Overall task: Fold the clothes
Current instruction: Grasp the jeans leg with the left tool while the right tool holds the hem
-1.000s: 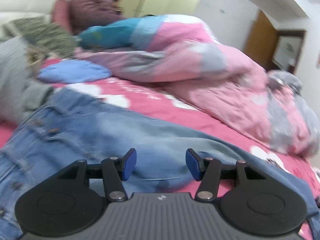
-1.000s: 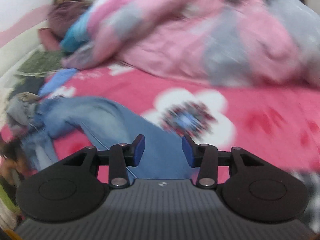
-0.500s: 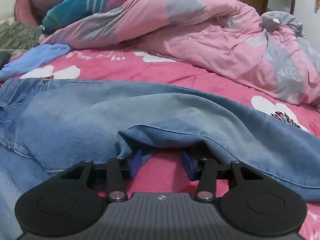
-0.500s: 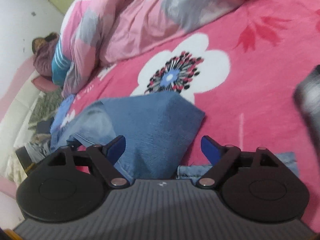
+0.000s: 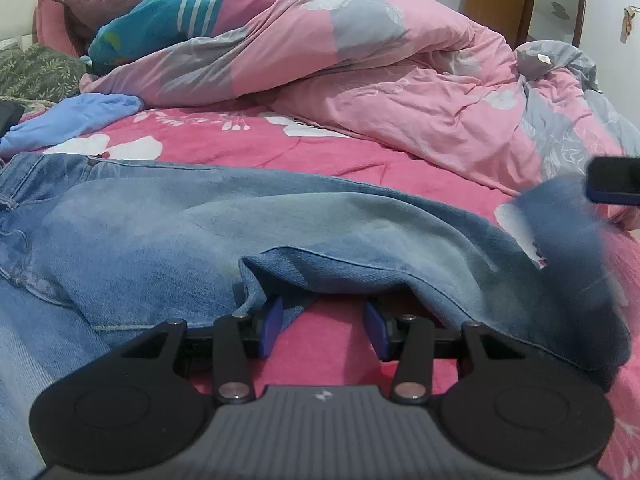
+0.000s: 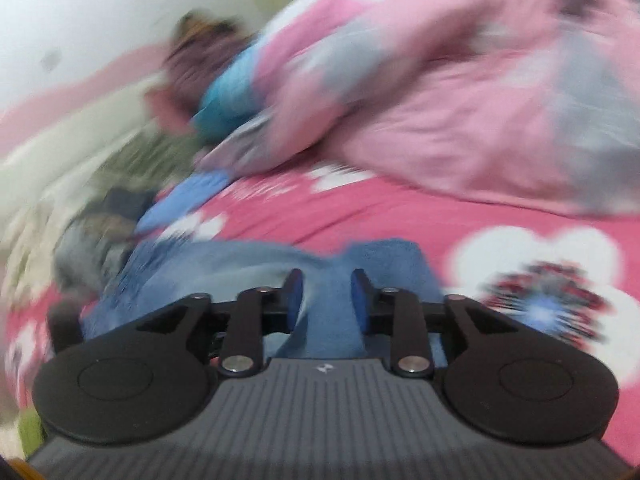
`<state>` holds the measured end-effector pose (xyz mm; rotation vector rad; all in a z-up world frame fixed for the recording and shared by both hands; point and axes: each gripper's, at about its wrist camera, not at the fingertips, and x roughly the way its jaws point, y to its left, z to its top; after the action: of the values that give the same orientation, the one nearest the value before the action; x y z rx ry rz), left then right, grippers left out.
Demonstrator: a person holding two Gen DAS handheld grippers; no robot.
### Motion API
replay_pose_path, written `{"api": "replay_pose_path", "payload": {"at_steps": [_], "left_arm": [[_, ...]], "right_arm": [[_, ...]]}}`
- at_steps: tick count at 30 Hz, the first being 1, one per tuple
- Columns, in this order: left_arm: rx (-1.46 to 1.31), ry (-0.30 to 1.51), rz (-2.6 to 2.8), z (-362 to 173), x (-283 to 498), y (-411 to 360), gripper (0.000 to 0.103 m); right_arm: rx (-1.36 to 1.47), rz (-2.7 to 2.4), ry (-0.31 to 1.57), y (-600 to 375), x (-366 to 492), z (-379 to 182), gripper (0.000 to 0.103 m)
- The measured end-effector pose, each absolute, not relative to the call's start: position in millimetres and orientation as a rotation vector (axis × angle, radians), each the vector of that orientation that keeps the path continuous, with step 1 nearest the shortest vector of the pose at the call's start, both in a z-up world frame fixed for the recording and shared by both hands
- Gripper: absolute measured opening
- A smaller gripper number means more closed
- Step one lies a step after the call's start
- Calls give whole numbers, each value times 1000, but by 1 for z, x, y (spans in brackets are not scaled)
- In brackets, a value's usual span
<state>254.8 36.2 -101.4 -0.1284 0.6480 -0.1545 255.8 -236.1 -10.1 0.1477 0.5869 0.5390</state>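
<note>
Left wrist view: jeans [image 5: 208,216] lie stretched across the pink floral bed sheet [image 5: 240,144], waistband far left, leg running right. Left claw [image 5: 324,326] sits low at the near leg edge, spread wide; denim hem drapes over the left finger tip, nothing pinched between the pads. Far right, the leg end is lifted and blurred beside the right claw's tip. Rumpled duvet [image 5: 400,80] well behind. Right wrist view: heavy blur. Right claw [image 6: 326,298] has a fold of the jeans leg standing between its fingers; gap visible both sides, so I can't tell if it's clamped or just straddling. Risks: if the right grip is loose, the leg end slips out mid-swing. Left claw unclamped, so the anchor edge may drag and the fold go skewed.
</note>
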Motion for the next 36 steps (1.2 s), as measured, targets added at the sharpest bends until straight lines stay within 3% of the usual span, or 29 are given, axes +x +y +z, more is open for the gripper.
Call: {"api": "replay_pose_path", "payload": {"at_steps": [2,5,14,19,24,25,28,36], "left_arm": [[-133,647,-157,-102,255,37,47],[-143,645,-162,-103,254,38,47],[-176,639,-174,-104,253,43,47],[-189,637,-180,-104,253,44,47],[-207,634,-188,-105,253,48,47],[-211,633,-189,-106,253,48,47],[-221,631,-194,-106,253,50,48],[-296,613,-223,-107,252,61,48]], "right_arm": [[142,581,541,-230,249,-5,49],[208,574,479,-249,237,4,61],[694,326,680,-352,226,-49,61],[678,206,838,-344,229,-91,61],[616,201,830,-333,243,-106,60],[611,201,825,-332,246,-107,56],[571,223,826,-326,246,-104,14],[472,150,674,-378,232,-41,8]]}}
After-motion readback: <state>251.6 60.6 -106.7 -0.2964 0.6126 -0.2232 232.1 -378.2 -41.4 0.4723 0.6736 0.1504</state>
